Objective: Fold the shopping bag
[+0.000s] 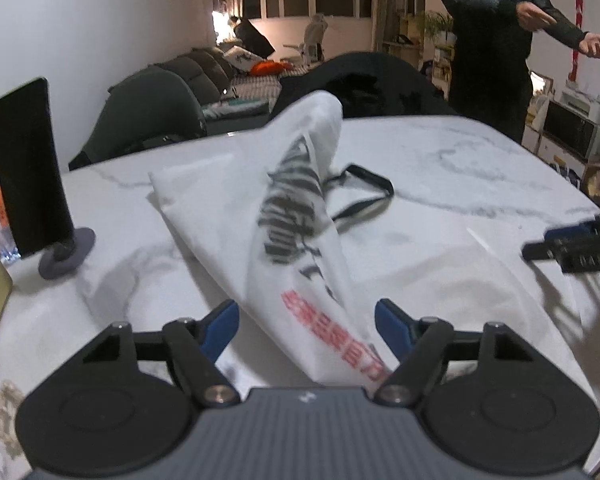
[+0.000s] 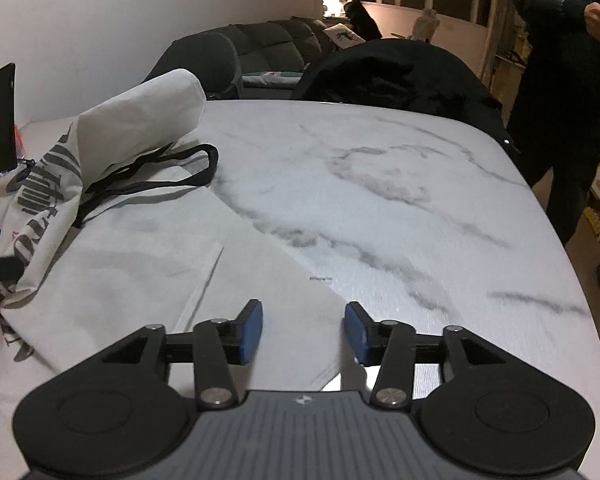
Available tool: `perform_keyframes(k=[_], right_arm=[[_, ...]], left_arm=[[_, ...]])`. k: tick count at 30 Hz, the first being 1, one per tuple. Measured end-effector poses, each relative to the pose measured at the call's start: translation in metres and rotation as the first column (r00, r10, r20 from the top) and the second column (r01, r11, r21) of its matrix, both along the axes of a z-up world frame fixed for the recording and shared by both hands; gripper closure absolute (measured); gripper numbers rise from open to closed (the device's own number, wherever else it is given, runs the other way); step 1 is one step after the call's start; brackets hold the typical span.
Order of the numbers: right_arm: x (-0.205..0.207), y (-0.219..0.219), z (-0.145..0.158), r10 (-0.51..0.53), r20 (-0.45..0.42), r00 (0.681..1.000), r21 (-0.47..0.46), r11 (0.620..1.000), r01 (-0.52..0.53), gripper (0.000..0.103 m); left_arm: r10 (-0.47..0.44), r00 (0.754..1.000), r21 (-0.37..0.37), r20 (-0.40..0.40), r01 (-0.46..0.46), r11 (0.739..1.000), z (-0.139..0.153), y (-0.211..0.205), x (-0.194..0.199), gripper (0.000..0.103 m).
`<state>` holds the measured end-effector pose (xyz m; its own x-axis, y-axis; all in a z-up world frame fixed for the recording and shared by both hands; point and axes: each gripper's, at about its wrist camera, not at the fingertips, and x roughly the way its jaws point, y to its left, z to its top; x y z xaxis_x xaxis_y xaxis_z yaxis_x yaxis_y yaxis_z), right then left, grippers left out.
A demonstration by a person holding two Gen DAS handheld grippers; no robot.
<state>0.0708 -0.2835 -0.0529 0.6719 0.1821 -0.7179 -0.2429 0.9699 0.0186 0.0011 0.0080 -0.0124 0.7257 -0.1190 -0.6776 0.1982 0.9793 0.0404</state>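
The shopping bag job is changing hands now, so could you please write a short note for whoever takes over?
Left gripper: open, a raised ridge of the shopping bag between its fingers, not clamped.
Right gripper: open and empty, over the bag's flat near edge.
The white bag lies on the marble table, one part bunched up in a hump, black handles loose on top.
Done: a rough partial fold at most.
Left: flatten it, tuck in the handles, fold it neatly.

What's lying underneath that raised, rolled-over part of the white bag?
Under the lifted fold of the shopping bag the black handles trail out onto the bag's flat lower layer, which lies on the marble table. Whatever sits deeper beneath the fold is covered by the fabric.
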Motion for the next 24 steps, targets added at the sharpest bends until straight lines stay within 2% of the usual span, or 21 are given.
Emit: perform_keyframes(k=[6, 9, 11, 14, 19, 24], right_arm=[[-0.002, 0.000, -0.002, 0.036, 0.017, 0.999, -0.004, 0.999, -0.036, 0.055], [-0.008, 0.001, -0.002, 0.059, 0.027, 0.998, -0.002, 0.998, -0.059, 0.066], [-0.011, 0.003, -0.001, 0.071, 0.033, 0.997, -0.005, 0.997, -0.071, 0.078], [-0.017, 0.005, -0.001, 0.069, 0.039, 0.997, -0.010, 0.998, -0.069, 0.087], [-0.027, 0.003, 0.000, 0.053, 0.041, 0.998, -0.017, 0.998, -0.052, 0.096], [-0.040, -0.001, 0.002, 0.040, 0.039, 0.998, -0.016, 0.999, -0.039, 0.098]], left_arm=[[0.009, 0.999, 0.022, -0.037, -0.008, 1.000, -0.016, -0.004, 0.007, 0.042], [0.008, 0.999, 0.010, -0.044, -0.008, 1.000, -0.020, -0.004, 0.010, 0.045], [0.006, 0.999, 0.008, -0.042, -0.006, 1.000, -0.021, -0.005, 0.012, 0.048], [0.006, 0.999, 0.019, -0.039, -0.006, 1.000, -0.021, -0.007, 0.015, 0.049], [0.008, 0.999, 0.039, -0.033, -0.006, 0.999, -0.022, -0.010, 0.025, 0.049], [0.006, 1.000, 0.062, -0.020, -0.004, 0.998, -0.024, -0.012, 0.043, 0.049]])
